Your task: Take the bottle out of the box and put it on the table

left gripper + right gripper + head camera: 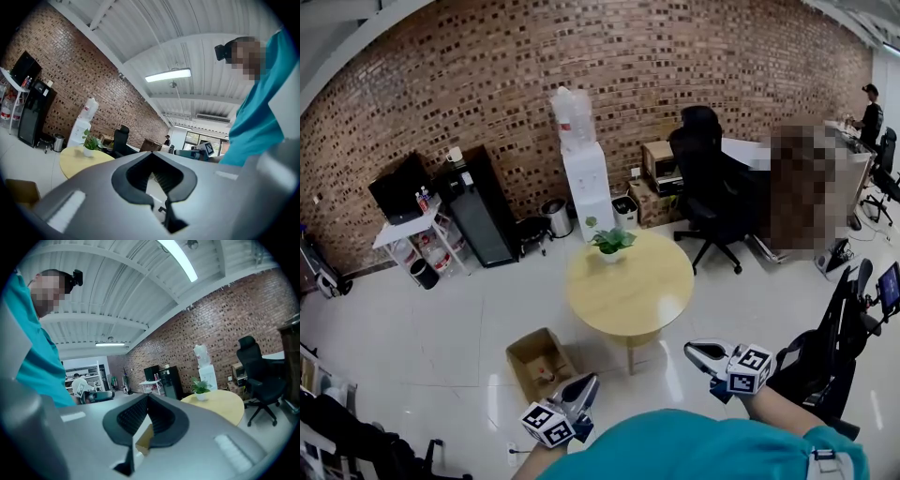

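My L gripper (589, 382) is clenched shut, nothing in it. R gripper (694, 350) looks shut too, empty. Both are up in the air, in front of me. The box (525, 352) sits open on the floor, next to the round table (637, 291). The bottle (546, 373) is inside it, I think, but it's too tiny to tell.

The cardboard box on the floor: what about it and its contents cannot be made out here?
- Head view: what lies in the cardboard box is too small to read. A reddish speck shows; whether it is the bottle I cannot tell.
- Left gripper view: only a corner of the box shows, cut off by the left gripper.
- Right gripper view: only a strip shows, through the gap between the tongs of the right gripper.
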